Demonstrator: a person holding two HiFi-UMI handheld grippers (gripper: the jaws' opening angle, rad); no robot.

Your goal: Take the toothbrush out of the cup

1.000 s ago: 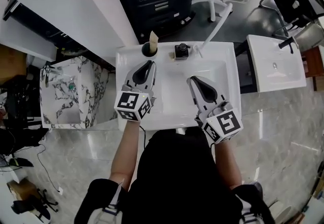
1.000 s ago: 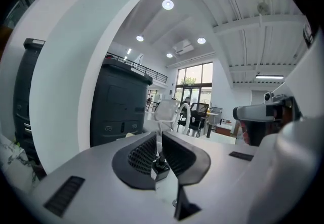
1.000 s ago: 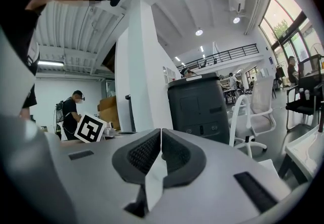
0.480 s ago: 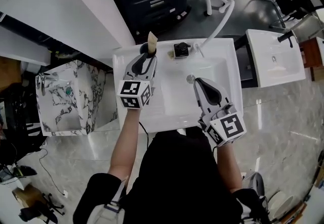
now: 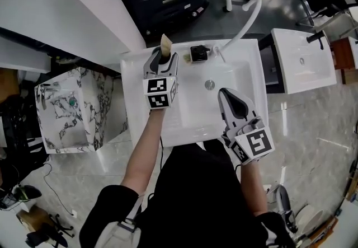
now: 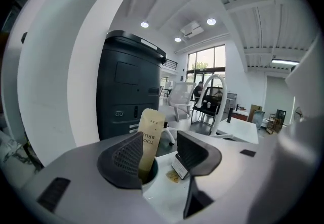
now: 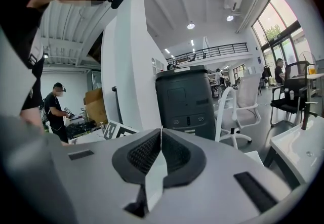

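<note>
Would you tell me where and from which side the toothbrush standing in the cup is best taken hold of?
Grip the toothbrush by the wrapped stretch above the cup rim, coming from the front of the sink, a pad on each side. It stands nearly upright, its lower part hidden in the cup. The left tool, jaws opening, straddles it.

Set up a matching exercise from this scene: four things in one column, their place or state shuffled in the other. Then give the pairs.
1 toothbrush
2 left gripper
3 right gripper
4 drain

A fingers together, nothing held
B in the middle of the basin
C sticking up out of the cup
D fingers apart around the toothbrush

Pairs: 1-C, 2-D, 3-A, 4-B. The left gripper's fingers are opening, with the toothbrush between them.
</note>
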